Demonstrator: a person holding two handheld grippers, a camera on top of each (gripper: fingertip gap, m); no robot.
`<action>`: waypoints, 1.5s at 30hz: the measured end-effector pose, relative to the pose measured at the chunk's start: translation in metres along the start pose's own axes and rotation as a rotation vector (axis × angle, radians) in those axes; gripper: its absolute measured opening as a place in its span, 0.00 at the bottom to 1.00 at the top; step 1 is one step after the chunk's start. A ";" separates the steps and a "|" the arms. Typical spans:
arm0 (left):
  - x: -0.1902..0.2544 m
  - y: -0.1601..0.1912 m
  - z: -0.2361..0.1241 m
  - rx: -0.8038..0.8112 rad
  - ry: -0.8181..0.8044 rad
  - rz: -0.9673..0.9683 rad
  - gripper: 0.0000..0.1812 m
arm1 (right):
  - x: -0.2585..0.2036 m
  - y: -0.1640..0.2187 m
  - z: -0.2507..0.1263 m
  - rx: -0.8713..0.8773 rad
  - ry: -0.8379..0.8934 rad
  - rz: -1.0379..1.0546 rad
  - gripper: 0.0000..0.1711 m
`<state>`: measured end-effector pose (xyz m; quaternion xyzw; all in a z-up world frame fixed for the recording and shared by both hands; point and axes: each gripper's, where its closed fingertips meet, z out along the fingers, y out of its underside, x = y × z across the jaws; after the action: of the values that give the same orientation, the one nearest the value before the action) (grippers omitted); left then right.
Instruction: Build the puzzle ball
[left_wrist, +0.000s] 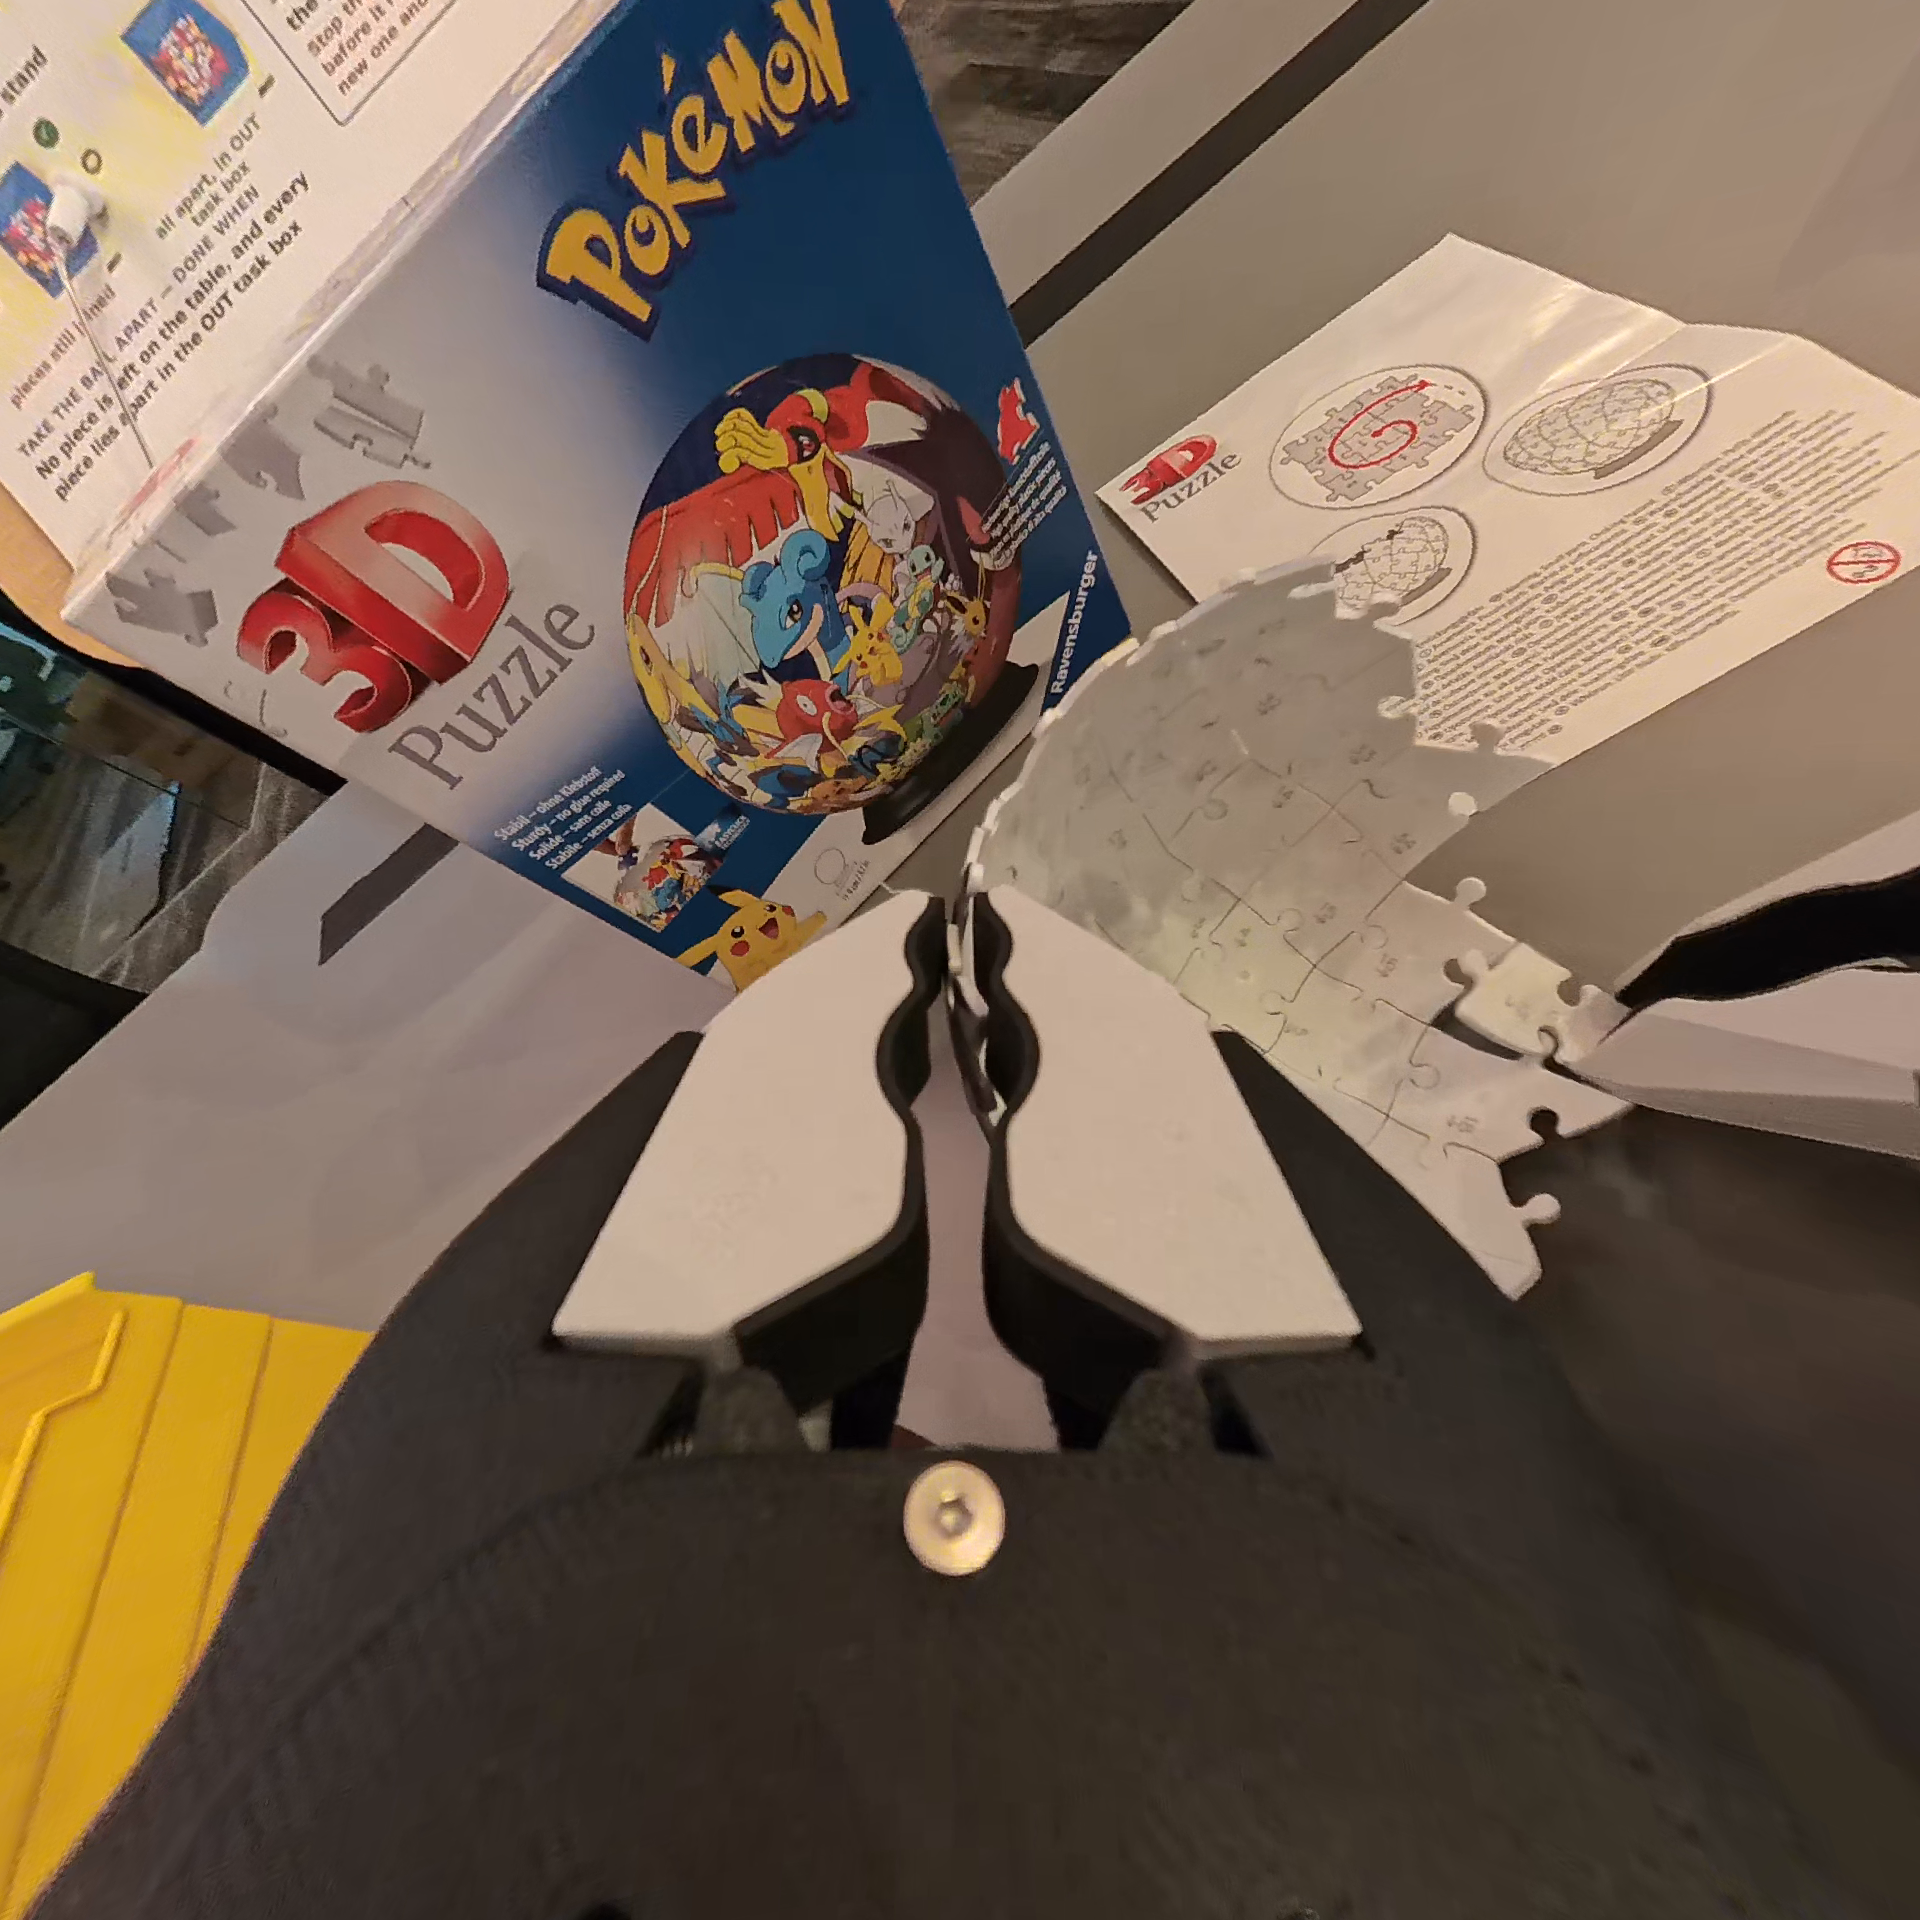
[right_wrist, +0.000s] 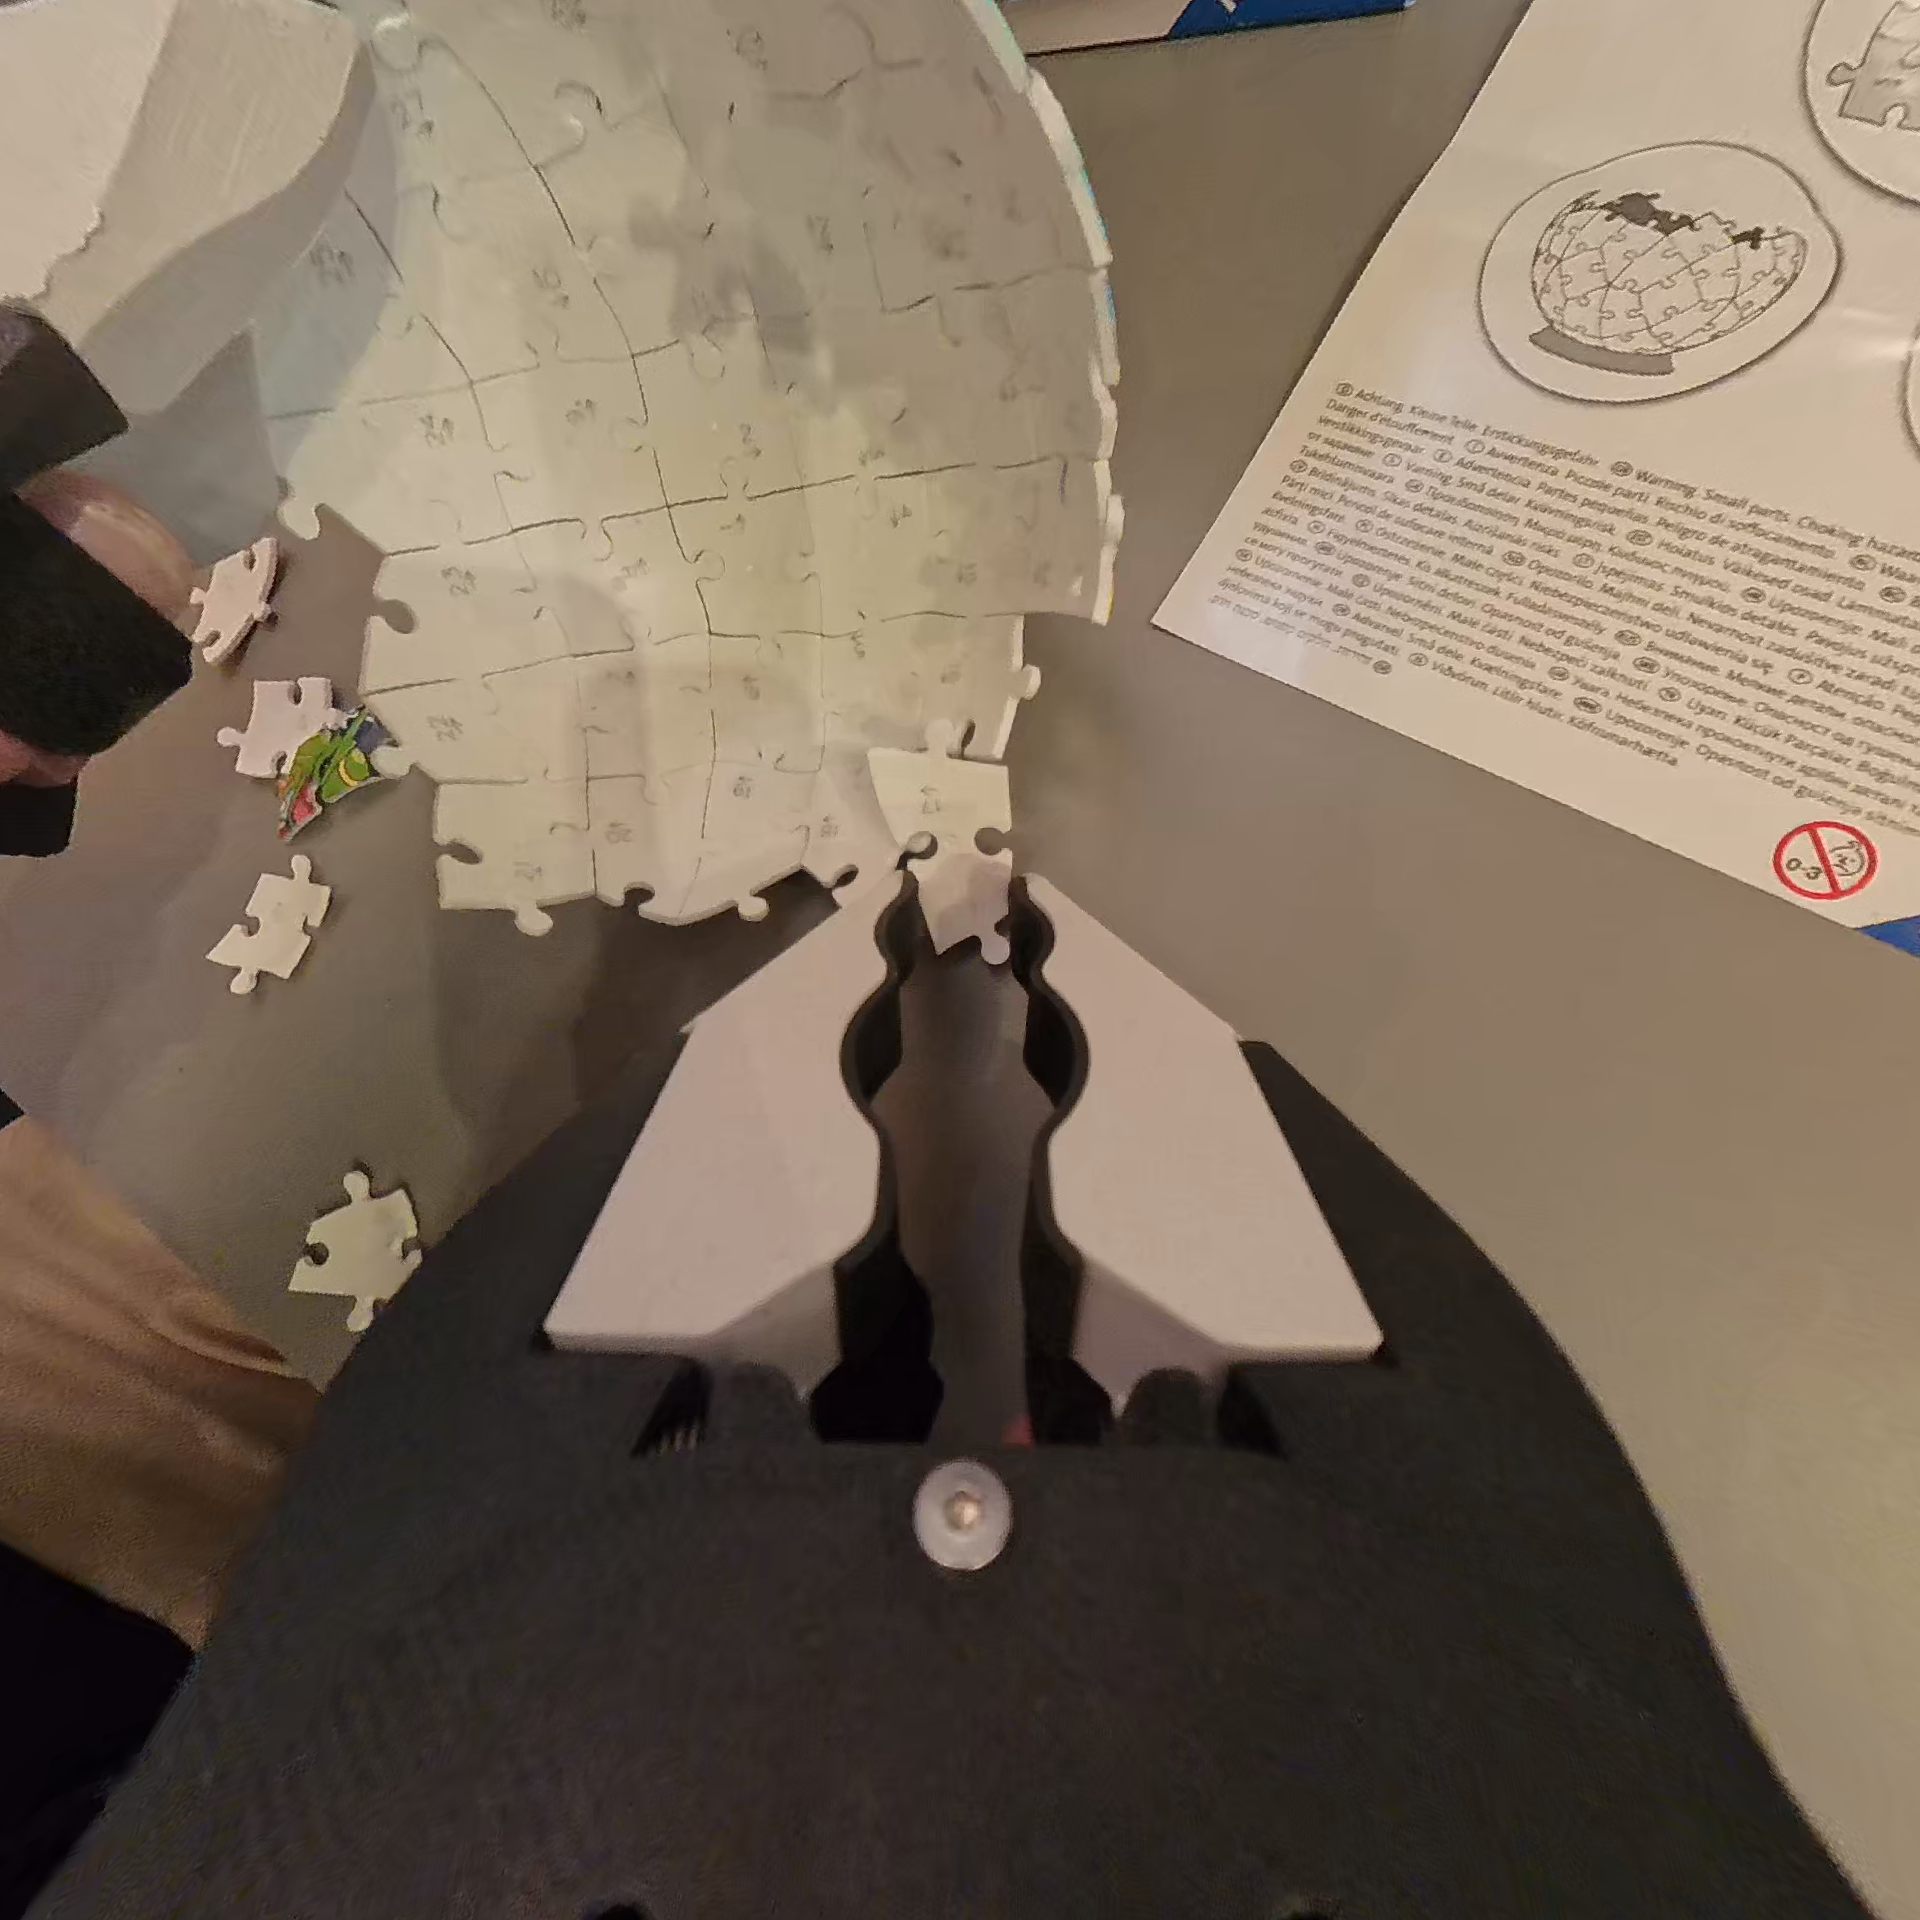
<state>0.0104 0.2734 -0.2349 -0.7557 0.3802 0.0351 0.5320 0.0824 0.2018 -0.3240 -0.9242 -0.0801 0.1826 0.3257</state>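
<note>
Shell (right_wrist: 727, 457), the half-built puzzle ball, is sitting tilted on the grey table (right_wrist: 1351, 1039) with its pale inner side facing the cameras, and it is the landmark for everything else. Left gripper (left_wrist: 961, 925) is pinching the shell's rim, fingers nearly together with the edge clamped between them. Right gripper (right_wrist: 961, 914) is squeezing a loose piece (right_wrist: 961, 904) at its fingertips, and that piece is touching the notched lower edge of the shell. Just left of the shell, spare pieces (right_wrist: 272, 920) are lying scattered on the table, one showing its printed colour side (right_wrist: 327, 774). Right of the shell, the leaflet (right_wrist: 1558, 468) is lying flat. Behind the shell, the box (left_wrist: 582, 499) is standing, and a yellow bin (left_wrist: 135, 1507) is showing well to its near left.
</note>
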 end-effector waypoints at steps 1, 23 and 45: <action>0.000 0.000 0.000 0.002 -0.005 0.007 0.02 | 0.000 0.000 0.000 0.000 0.001 0.001 0.09; 0.001 -0.003 -0.003 0.026 -0.027 0.037 0.02 | -0.008 -0.020 0.005 0.017 -0.010 -0.307 0.00; 0.016 -0.022 -0.025 0.139 0.003 0.015 0.05 | 0.001 -0.016 0.016 -0.011 0.031 -0.248 0.00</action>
<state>0.0261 0.2477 -0.2146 -0.7143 0.3881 0.0113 0.5822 0.0764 0.2232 -0.3254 -0.9117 -0.1894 0.1262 0.3421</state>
